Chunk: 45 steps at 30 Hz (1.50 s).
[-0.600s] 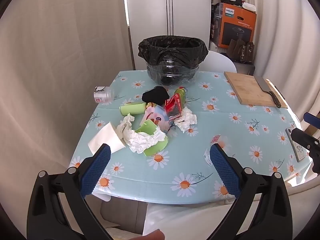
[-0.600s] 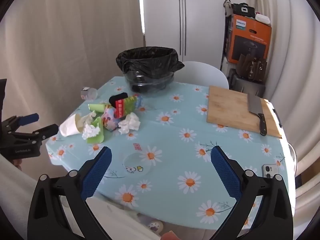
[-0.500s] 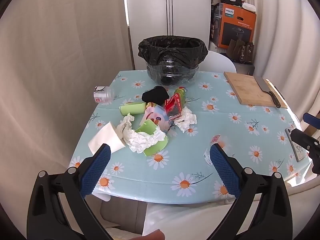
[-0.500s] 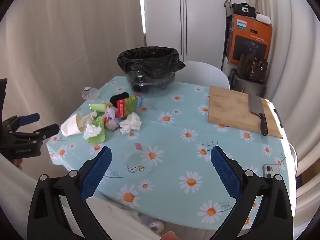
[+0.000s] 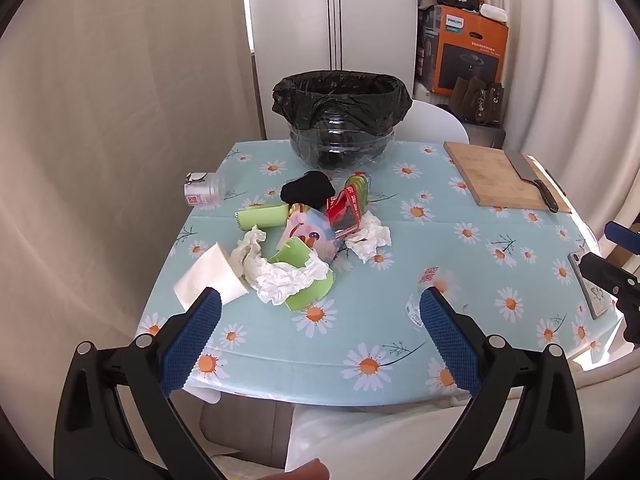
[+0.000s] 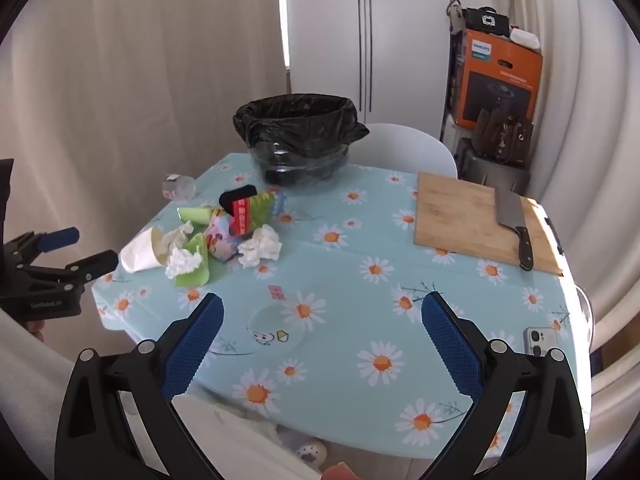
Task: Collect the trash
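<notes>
Tilting tableward, both tongs [image 5: 316,308] (agape)

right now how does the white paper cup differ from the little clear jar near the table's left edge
The white paper cup is opaque, tapered and sits against the trash pile, crumpled tissue at its mouth. The clear jar is see-through, smaller, with a red label, and lies apart from the pile. Both lie on their sides on the daisy tablecloth.

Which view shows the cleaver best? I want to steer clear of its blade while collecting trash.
The right wrist view: the cleaver lies large and unobstructed on the cutting board, blade and dark handle both clear. The left wrist view shows the same cleaver smaller, far off near the picture's right edge.
</notes>
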Motion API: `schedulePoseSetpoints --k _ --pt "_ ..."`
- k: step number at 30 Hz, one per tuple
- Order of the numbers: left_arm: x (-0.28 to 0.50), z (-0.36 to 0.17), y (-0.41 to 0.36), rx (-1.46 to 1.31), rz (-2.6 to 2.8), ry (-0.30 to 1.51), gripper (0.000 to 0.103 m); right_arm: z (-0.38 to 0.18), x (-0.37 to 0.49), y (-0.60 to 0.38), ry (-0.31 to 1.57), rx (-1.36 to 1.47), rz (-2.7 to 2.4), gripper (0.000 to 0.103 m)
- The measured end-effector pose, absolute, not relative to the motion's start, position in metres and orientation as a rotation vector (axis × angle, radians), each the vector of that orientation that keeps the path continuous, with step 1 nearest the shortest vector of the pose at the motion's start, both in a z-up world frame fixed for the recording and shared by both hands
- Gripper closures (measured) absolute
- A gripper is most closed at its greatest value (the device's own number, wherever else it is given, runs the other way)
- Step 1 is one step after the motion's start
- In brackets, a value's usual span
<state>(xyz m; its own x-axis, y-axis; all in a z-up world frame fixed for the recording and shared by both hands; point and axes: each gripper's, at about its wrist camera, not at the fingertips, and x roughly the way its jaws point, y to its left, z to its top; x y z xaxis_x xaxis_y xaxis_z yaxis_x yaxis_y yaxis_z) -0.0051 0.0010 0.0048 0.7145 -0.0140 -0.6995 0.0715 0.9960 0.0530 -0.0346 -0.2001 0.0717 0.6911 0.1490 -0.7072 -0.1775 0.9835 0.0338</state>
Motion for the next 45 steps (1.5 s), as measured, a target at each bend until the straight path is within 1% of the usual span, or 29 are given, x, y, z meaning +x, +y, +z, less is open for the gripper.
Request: schedulePoseSetpoints --k 13,45 --pt "-0.0053 0.0005 0.0019 0.073 -0.052 0.774 0.006 0.0752 -0.0365 -0.2004 0.756 -0.064 0.155 0.008" --pt "-0.0102 -0.0021 0.0035 0.057 -0.039 0.774 0.006 0.0752 -0.0358 -0.1947 0.752 -0.098 0.182 0.008"
